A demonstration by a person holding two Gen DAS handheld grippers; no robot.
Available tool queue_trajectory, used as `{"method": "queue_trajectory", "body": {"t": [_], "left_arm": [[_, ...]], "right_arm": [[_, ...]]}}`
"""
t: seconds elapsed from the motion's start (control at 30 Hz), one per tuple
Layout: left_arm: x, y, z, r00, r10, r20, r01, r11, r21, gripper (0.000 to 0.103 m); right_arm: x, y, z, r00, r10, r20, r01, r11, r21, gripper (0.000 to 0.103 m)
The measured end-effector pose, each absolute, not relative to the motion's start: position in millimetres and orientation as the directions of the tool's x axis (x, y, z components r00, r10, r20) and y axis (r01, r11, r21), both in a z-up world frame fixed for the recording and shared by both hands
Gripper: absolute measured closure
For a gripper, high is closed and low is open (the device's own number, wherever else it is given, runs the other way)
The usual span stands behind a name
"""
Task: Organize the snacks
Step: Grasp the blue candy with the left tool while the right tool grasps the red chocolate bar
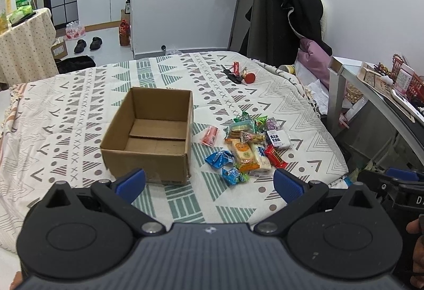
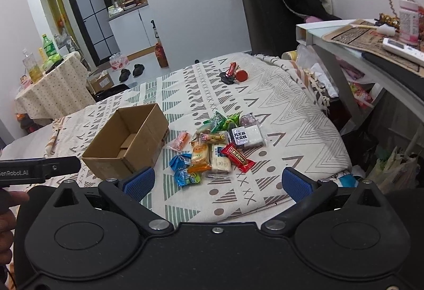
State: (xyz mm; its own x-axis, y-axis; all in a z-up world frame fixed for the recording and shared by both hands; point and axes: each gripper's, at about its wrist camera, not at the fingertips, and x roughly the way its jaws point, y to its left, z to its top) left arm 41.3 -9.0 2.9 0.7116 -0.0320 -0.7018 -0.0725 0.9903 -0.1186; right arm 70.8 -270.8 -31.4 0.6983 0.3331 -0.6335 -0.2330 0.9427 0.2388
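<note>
Patterned white-and-green bedspread [image 1: 79, 110] on bed; open brown cardboard box [image 1: 148, 136] left, empty. Heap of coloured snack wrappers [image 2: 217, 149] just right of box. Left tongs [image 1: 209, 184] and right tongs [image 2: 217, 182] wide, empty, near edge. Risks: slippery wrappers sliding out, neighbours dragged along, light box shoved. Readable: "GenRobot.AI", probably, on left tool; black packet's characters too small.

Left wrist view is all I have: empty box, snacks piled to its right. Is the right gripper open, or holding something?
Observer: The right gripper is open with nothing between its fingers, and it is short of the snack pile.
Operator: I can't see the outside of the box's right wall. Is anything against it?
Observer: No. That side of the cardboard box is bare. The pink snack lies apart from it on the bedspread.
</note>
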Motion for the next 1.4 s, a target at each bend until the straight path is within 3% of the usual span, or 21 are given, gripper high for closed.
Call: {"method": "queue_trajectory", "body": {"t": [0.27,0.47,0.67,0.83,1.0,1.13,1.4], "left_arm": [[73,-19,-19,0.694,-0.085,-0.715,-0.063,0.982,-0.177,0.003],[100,-28,-38,0.665,-0.108,-0.739,-0.056,0.979,-0.194,0.006],[123,-39,-58,0.628,-0.120,-0.769,-0.060,0.978,-0.202,0.017],[139,-45,-75,0.594,-0.123,-0.795,-0.077,0.975,-0.208,0.034],[151,-48,-89,0.578,-0.110,-0.809,-0.093,0.976,-0.199,0.037],[161,-47,-103,0.555,-0.107,-0.825,-0.103,0.975,-0.196,0.044],[181,-46,-126,0.518,-0.107,-0.849,-0.111,0.975,-0.190,0.047]], "right_arm": [[100,-273,-52,0.668,0.354,-0.655,-0.235,0.935,0.266,0.002],[126,-278,-70,0.613,0.369,-0.699,-0.207,0.929,0.308,0.014],[146,-285,-80,0.592,0.376,-0.712,-0.199,0.925,0.323,0.018],[165,-290,-96,0.570,0.343,-0.746,-0.161,0.937,0.309,0.020],[178,-291,-111,0.548,0.360,-0.755,-0.151,0.930,0.334,0.020],[189,-284,-120,0.536,0.354,-0.767,-0.161,0.934,0.319,0.026],[213,-276,-139,0.498,0.367,-0.785,-0.170,0.930,0.327,0.032]]}}
